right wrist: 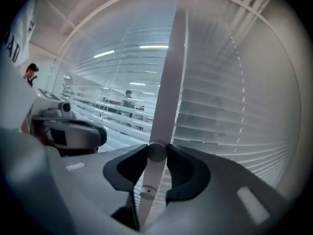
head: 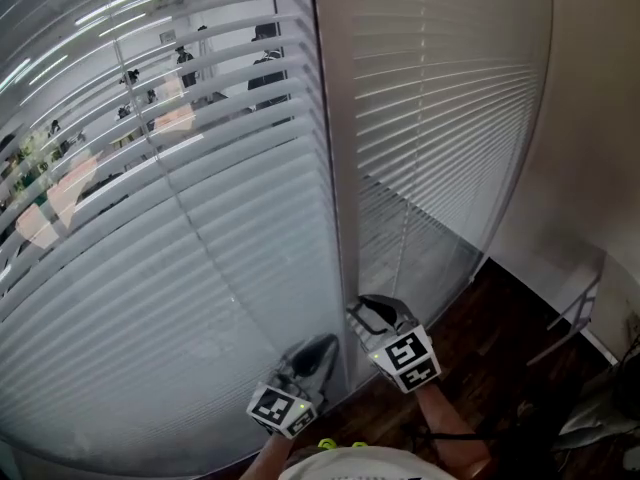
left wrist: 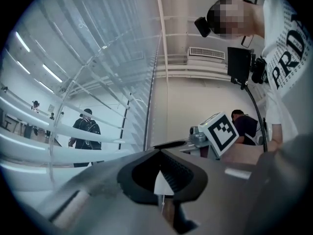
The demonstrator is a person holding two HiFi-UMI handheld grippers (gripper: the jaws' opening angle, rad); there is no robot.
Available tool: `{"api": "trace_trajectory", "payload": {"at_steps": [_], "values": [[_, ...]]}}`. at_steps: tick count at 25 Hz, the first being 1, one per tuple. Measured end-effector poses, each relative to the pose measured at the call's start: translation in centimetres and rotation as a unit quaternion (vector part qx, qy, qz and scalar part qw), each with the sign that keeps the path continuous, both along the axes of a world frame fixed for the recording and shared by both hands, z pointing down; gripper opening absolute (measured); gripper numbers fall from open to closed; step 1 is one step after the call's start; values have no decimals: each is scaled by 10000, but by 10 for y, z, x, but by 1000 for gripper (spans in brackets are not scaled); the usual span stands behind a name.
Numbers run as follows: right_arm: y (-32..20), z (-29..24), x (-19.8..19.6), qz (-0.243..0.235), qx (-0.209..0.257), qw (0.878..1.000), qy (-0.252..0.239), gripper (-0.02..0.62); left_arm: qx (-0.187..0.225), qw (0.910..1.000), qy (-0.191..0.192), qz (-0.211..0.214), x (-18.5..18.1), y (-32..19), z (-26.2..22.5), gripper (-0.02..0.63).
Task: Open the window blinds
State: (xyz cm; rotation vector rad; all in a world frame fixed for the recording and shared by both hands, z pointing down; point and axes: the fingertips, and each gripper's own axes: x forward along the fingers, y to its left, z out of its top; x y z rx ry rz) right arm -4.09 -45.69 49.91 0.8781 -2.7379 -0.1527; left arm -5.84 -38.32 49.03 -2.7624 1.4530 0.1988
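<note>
both are clamping: right gripper the tilt wand, left gripper apparently a white tassel; wand-twisting is likely coming next.

You're standing in an office: tall white horizontal-slat blinds run down to a dark wood-pattern floor. Through the slats you can see people in dark clothes standing in a bright open room under long ceiling strip lights. Up above you there's a white louvred air vent.
</note>
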Motion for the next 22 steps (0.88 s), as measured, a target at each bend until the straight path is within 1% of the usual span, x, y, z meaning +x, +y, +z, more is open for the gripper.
{"api": "trace_trajectory", "payload": {"at_steps": [7, 13, 18, 20, 22], "values": [[0, -1, 1, -59, -605, 9967, -543, 130, 2, 10000, -2, 59, 2, 1, 2, -9], [-1, -1, 1, -80, -694, 9953, -668, 130, 37, 9999, -6, 101, 3, -2, 3, -9], [-1, -1, 2, -118, -522, 9961, -695, 135, 4, 10000, 0, 89, 4, -1, 2, -9], [-1, -1, 1, -93, -322, 9981, -525, 135, 37, 9999, -18, 126, 5, -1, 4, -9], [2, -3, 0, -122, -39, 9997, -230, 135, 47, 9999, -11, 128, 4, -1, 4, -9]]}}
